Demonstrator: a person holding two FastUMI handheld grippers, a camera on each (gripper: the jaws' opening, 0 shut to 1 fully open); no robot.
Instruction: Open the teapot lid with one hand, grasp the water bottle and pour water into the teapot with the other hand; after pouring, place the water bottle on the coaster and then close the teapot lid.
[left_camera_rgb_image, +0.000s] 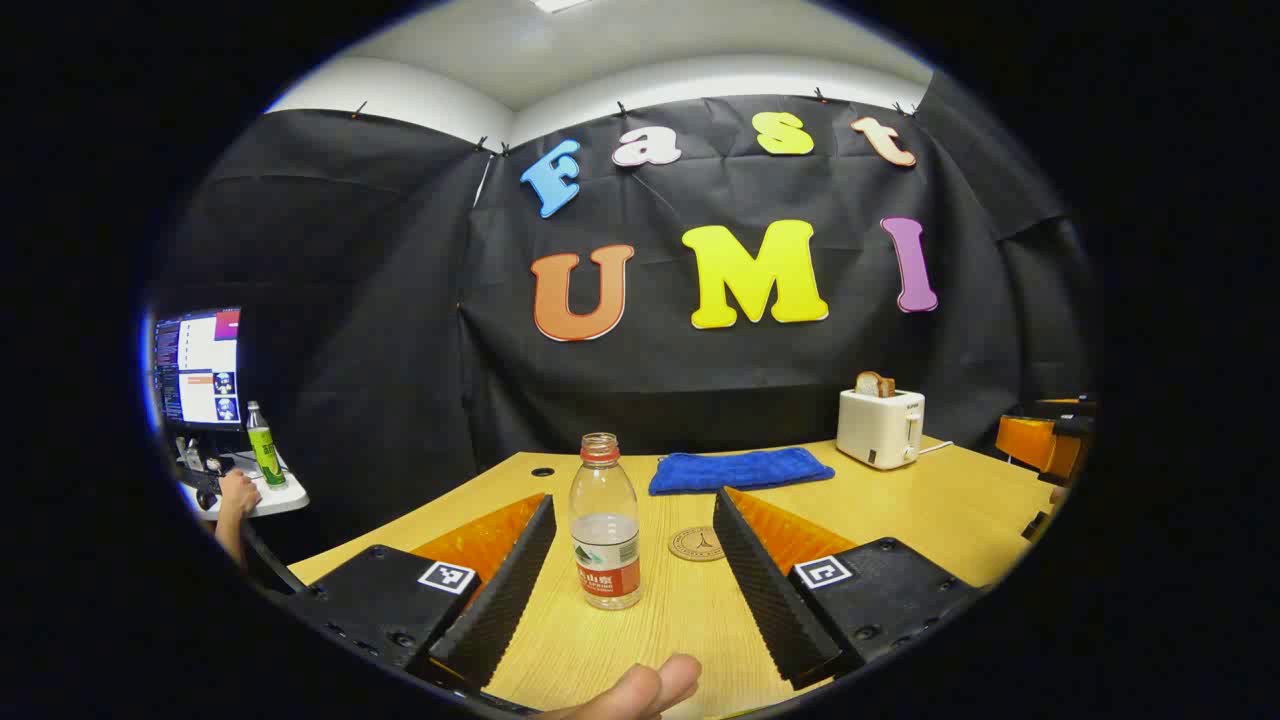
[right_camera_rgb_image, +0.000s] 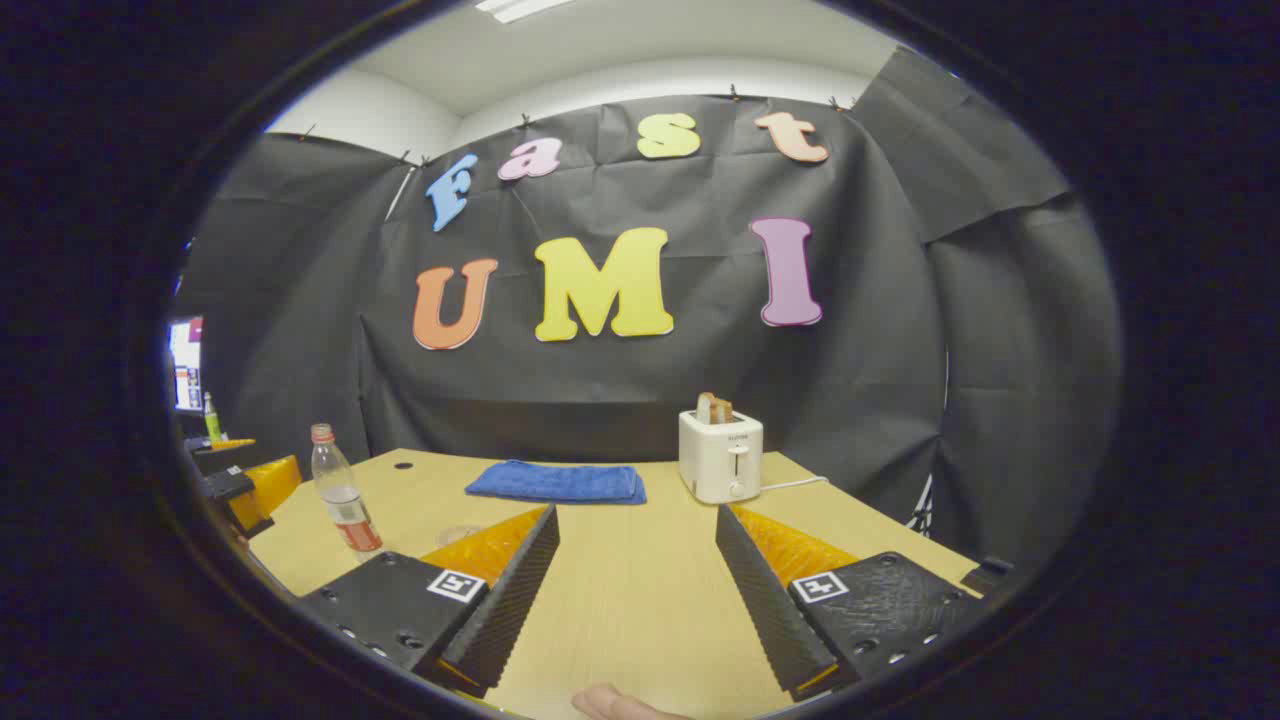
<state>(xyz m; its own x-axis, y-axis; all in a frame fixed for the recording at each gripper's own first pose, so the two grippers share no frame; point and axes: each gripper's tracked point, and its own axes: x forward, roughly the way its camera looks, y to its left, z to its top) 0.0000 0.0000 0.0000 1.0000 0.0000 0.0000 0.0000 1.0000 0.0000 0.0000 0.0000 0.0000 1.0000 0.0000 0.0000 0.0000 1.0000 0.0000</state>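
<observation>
Wooden counter (left_camera_rgb_image: 900, 500) ahead: the water bottle (left_camera_rgb_image: 604, 525) stands upright, uncapped, dead ahead between my left gripper's (left_camera_rgb_image: 630, 590) spread fingers, coaster (left_camera_rgb_image: 696, 543) just beyond-right. My right gripper (right_camera_rgb_image: 635, 590), also spread, has it far off left.

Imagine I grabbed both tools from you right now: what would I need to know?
Left hand-held gripper: open, the uncapped water bottle upright on the table between its fingers, not gripped.
Right hand-held gripper: open, holding nothing, aimed at bare table near the toaster.
The coaster lies just right of the bottle, with nothing on it; a blue cloth lies behind.
I can't see the teapot.
No step looks done: lid, pouring, bottle onto coaster, closing all remain.
</observation>
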